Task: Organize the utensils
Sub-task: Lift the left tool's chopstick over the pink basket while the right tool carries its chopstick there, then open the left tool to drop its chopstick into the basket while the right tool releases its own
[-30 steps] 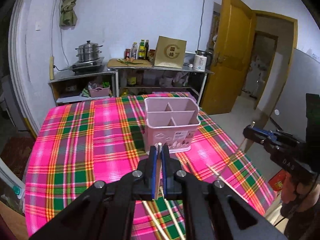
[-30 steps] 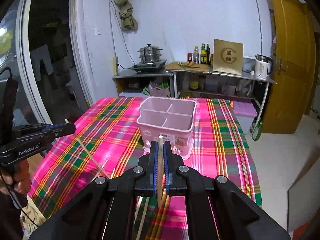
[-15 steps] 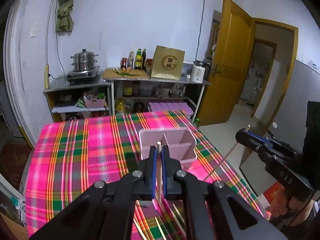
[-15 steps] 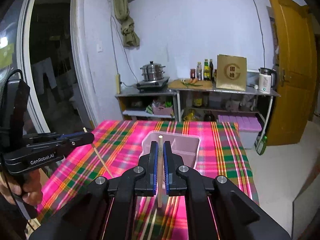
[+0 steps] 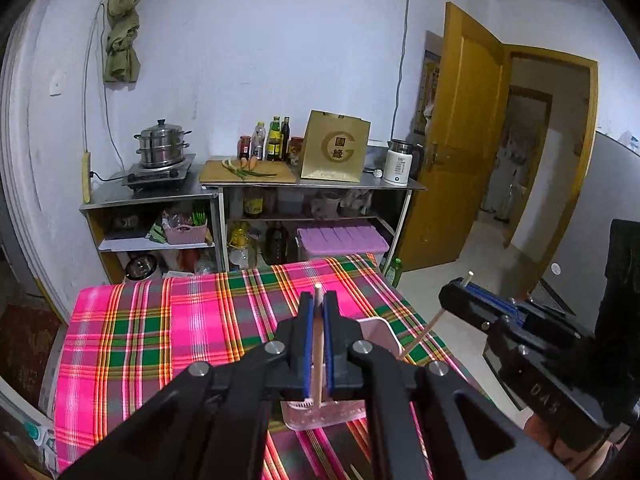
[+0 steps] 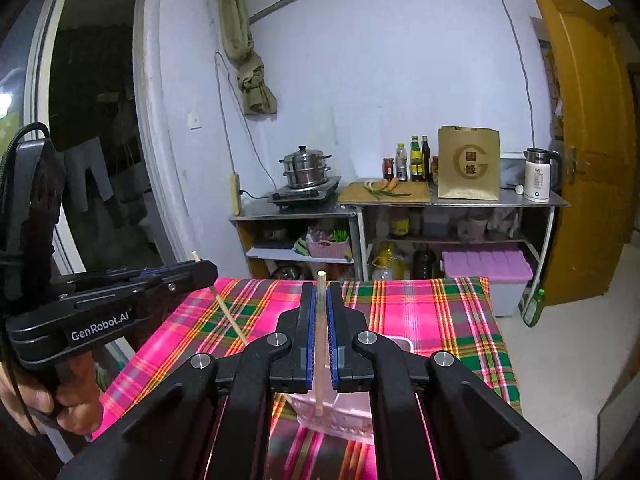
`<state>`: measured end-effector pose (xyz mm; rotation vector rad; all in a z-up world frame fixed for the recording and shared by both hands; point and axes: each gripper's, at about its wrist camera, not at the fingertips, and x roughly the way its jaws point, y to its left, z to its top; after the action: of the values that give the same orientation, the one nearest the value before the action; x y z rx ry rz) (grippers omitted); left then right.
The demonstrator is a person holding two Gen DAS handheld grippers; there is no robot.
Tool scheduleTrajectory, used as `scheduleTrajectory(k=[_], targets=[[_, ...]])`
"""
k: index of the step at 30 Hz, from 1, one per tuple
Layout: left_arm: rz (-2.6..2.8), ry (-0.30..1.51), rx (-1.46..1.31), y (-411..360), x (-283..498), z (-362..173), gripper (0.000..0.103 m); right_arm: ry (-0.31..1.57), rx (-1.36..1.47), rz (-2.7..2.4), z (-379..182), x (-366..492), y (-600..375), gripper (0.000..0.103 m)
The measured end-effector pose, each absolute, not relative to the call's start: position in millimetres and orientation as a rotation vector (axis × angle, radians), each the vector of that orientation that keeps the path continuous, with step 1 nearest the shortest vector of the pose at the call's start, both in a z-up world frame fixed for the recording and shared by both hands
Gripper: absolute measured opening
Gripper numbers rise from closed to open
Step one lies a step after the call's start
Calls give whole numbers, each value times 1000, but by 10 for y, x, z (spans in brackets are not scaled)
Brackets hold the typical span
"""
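Two grippers hang above the plaid table (image 5: 160, 336), each angled downward and clamped tight on one chopstick. Between the left gripper's (image 5: 319, 300) blue pads, the left chopstick (image 5: 317, 356) stands near upright. Seen from the right wrist, that gripper sits at 9 o'clock, gripped by a hand (image 6: 60, 396). The right gripper (image 6: 320, 292) pinches its chopstick (image 6: 319, 344) likewise. Below both, the pink caddy (image 5: 380, 332) stands on the cloth, mostly hidden.

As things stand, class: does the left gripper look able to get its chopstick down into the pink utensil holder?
Probably yes. The left gripper is shut on a chopstick directly above the pink utensil holder, with nothing visible between them. The right gripper stays off to one side.
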<state>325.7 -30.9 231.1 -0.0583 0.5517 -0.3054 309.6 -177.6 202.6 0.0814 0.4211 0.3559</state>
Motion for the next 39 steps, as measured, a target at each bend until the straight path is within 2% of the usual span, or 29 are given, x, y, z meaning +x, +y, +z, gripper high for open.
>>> scheduleTrajectory(k=[7,22,30,31,34,35,37,39], targets=[[-315,560,-70,-291,3463,2217,5,426,105,360,1923,3348,-1764,5],[-306,672,-81,-290,3761,1506,5,548,124,349,1226,3719,-1725,5],[-301,697,-87,-277,3762,1369,6,590,131,344,1084,3743,-1747,5],[-303,698,-86,-276,3748,1367,8,592,129,338,1082,3738,-1752,5],[-298,699,-83,-267,3726,1366,26,609,138,346,1078,3737,-1774,6],[-293,694,-80,-260,3712,1367,28,611,133,343,1083,3725,-1777,7],[-301,690,-91,-232,3663,1378,31,603,127,341,1099,3674,-1783,20],[-291,684,-99,-192,3601,1389,33,597,131,345,1122,3600,-1811,20]])
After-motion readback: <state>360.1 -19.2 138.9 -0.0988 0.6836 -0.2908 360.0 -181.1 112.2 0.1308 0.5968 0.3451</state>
